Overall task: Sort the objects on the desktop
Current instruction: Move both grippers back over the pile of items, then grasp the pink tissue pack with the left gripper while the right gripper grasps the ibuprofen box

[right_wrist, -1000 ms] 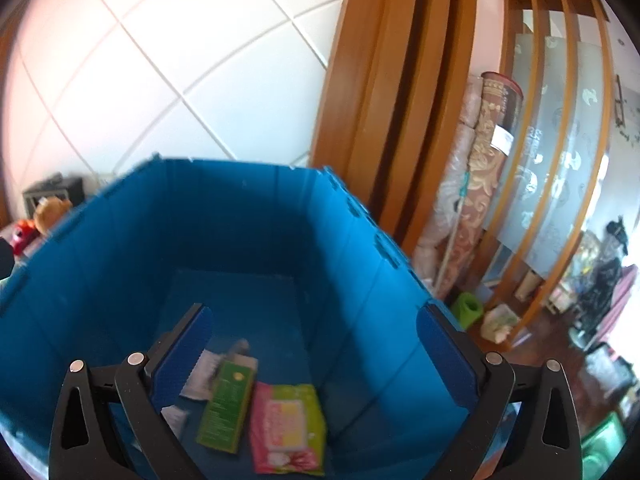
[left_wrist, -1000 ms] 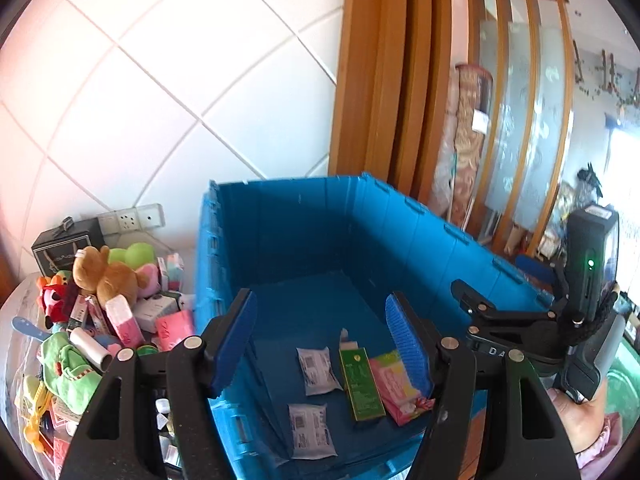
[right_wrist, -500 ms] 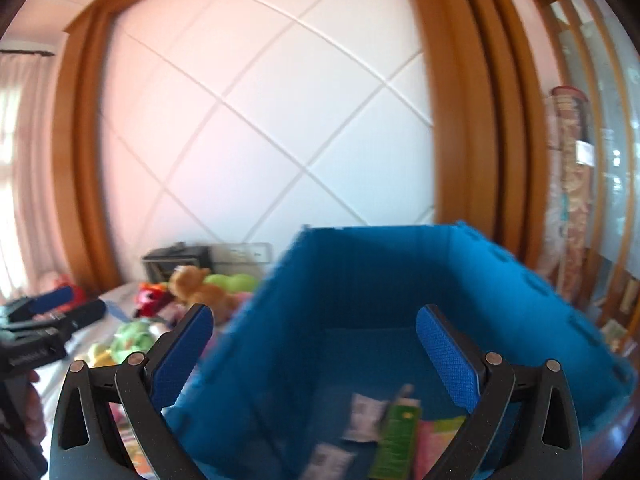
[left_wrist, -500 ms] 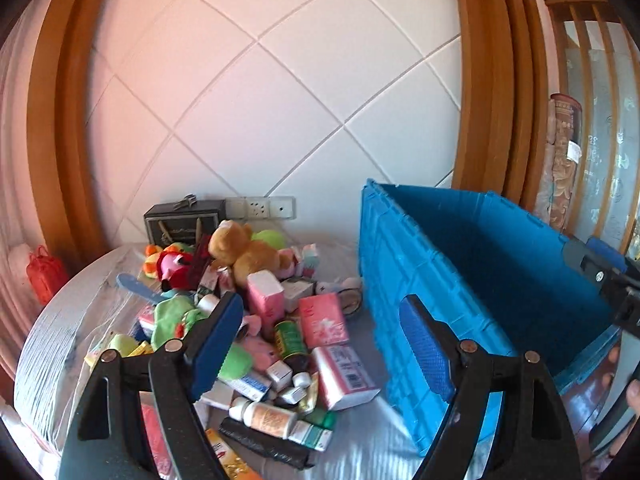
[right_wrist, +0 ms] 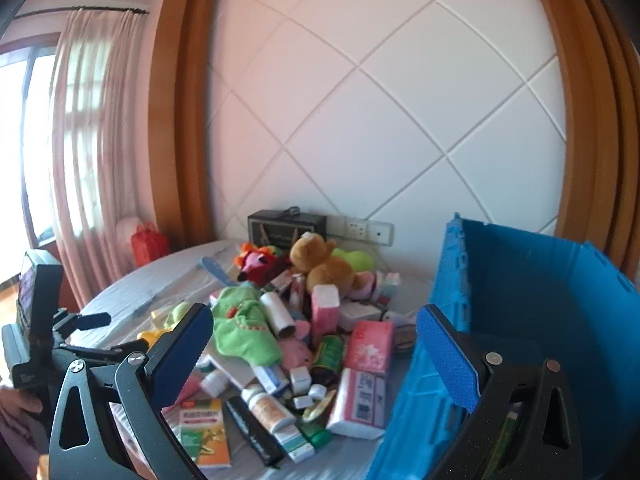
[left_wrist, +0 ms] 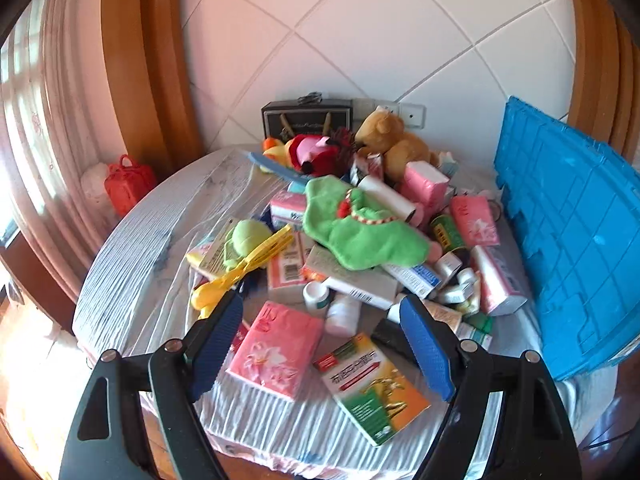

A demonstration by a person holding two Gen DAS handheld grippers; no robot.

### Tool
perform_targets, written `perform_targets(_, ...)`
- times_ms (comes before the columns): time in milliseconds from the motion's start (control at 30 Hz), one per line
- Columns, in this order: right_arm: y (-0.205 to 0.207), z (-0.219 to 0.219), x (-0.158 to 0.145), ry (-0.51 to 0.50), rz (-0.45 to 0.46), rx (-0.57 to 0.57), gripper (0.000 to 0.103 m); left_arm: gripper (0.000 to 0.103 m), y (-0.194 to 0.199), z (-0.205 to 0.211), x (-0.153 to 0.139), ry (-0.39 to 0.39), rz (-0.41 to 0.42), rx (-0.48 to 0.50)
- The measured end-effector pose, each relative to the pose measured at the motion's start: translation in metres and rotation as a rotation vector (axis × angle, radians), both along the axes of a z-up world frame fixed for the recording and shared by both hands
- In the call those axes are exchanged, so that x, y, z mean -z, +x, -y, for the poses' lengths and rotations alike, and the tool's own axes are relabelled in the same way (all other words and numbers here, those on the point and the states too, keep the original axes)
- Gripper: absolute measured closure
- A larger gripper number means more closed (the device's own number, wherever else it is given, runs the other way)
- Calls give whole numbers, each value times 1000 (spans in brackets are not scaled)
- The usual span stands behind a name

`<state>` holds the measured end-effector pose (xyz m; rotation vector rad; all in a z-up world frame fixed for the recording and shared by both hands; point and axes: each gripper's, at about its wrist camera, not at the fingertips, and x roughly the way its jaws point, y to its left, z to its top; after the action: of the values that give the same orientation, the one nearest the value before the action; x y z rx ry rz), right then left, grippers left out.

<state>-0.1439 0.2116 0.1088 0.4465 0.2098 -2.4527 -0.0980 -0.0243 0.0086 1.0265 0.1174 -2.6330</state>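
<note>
My left claw (left_wrist: 322, 342) has black triangular-cutout arms, silver pivot screws and ribbed blue pads (left_wrist: 426, 350); my right claw (right_wrist: 316, 358) looks the same (its pads finely textured).

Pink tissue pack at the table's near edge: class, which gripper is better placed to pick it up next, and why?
Probably the left gripper: its open, empty jaws already frame the pink tissue pack. The right gripper points further along, between the pile and the blue crate.

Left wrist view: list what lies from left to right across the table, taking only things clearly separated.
Red bag → yellow tongs → green plush cloth → pink tissue pack → blue crate.
</note>
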Motion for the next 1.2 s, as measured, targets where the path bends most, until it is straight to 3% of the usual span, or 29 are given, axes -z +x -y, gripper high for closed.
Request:
perform_targets(300,-5,88,67,143,178,-93,0,22,-4,68,66,81,202,-9)
perform_targets(533,-22,132,143,265,379,-51,0,22,-38,88,111,125,335,101)
perform_targets(733,-27,144,191,358,505,38,0,22,-68,90,151,122,439,172)
perform_targets(967,-29,147,224,416,611,106,0,15,-86,88,172,168,464,234)
perform_targets(1067,-28,153,235,439,639,103,0,15,-89,83,189,112,533,231)
perform_targets(1200,-29,167,252,489,683,72,0,17,-68,85,189,127,532,239)
